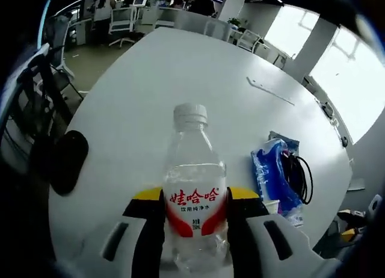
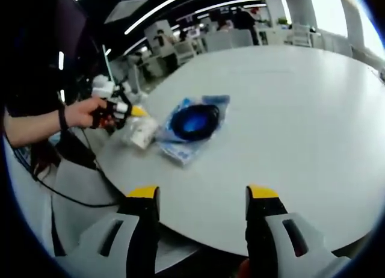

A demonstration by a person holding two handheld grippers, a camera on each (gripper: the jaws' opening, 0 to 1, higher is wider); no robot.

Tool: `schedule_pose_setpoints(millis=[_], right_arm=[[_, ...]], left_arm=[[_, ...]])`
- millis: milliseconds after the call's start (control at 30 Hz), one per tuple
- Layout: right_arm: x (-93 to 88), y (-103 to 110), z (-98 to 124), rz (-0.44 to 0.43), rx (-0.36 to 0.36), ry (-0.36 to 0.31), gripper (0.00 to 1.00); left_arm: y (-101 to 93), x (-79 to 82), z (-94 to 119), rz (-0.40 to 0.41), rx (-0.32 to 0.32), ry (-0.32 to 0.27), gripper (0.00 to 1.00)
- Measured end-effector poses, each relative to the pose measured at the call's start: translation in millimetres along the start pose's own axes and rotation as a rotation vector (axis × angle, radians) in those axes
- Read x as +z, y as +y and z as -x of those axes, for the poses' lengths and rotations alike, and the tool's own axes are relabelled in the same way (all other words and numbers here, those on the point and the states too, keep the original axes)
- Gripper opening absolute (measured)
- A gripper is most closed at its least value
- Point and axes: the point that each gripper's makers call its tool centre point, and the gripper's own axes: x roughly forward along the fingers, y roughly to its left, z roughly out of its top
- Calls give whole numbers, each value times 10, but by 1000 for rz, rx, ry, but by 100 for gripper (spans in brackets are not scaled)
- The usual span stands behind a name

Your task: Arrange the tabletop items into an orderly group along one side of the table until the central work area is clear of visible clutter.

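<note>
A clear water bottle (image 1: 194, 188) with a white cap and a red-lettered label stands upright between the yellow-tipped jaws of my left gripper (image 1: 195, 197), which is shut on it above the white table (image 1: 180, 67). To its right lies a blue plastic bag (image 1: 274, 176) with a coiled black cable (image 1: 299, 176). In the right gripper view my right gripper (image 2: 203, 194) stands open over the near table edge, holding nothing. Beyond it lies the blue bag (image 2: 194, 124). Left of the bag a hand (image 2: 81, 114) holds the left gripper (image 2: 123, 112) with the bottle (image 2: 141, 132).
A black oval object (image 1: 69, 160) lies at the table's left edge. A thin white strip (image 1: 271, 90) rests on the far right part of the table. Office chairs (image 1: 123, 22) and desks stand behind. The table (image 2: 301, 109) stretches wide and bare to the right.
</note>
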Motion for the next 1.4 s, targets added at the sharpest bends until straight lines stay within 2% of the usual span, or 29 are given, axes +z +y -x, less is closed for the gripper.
schedule_pose_setpoints(millis=[167,400,600,867,1267,1400], right_arm=[[5,6,0,2,1,-4,56],[20,26,0,9,4,-8,55],[35,46,-2,9,7,-19,55],[-27,88,7,10,19,-13,55],[-51,69,54,5,17,-24,55],[-52,68,63,2,17,-29,55]], left_arm=[[-14,41,96,-9,-17,-55,38],[-4,3,214,-15,-21,-85,38],[-31,-18,301,-58,-32,-124,38],[-43,-75,396,-83,-43,-147,38],[-138,-179,507,-231,-33,-180,38],[-141,-209,540,-243,-28,-187,38]])
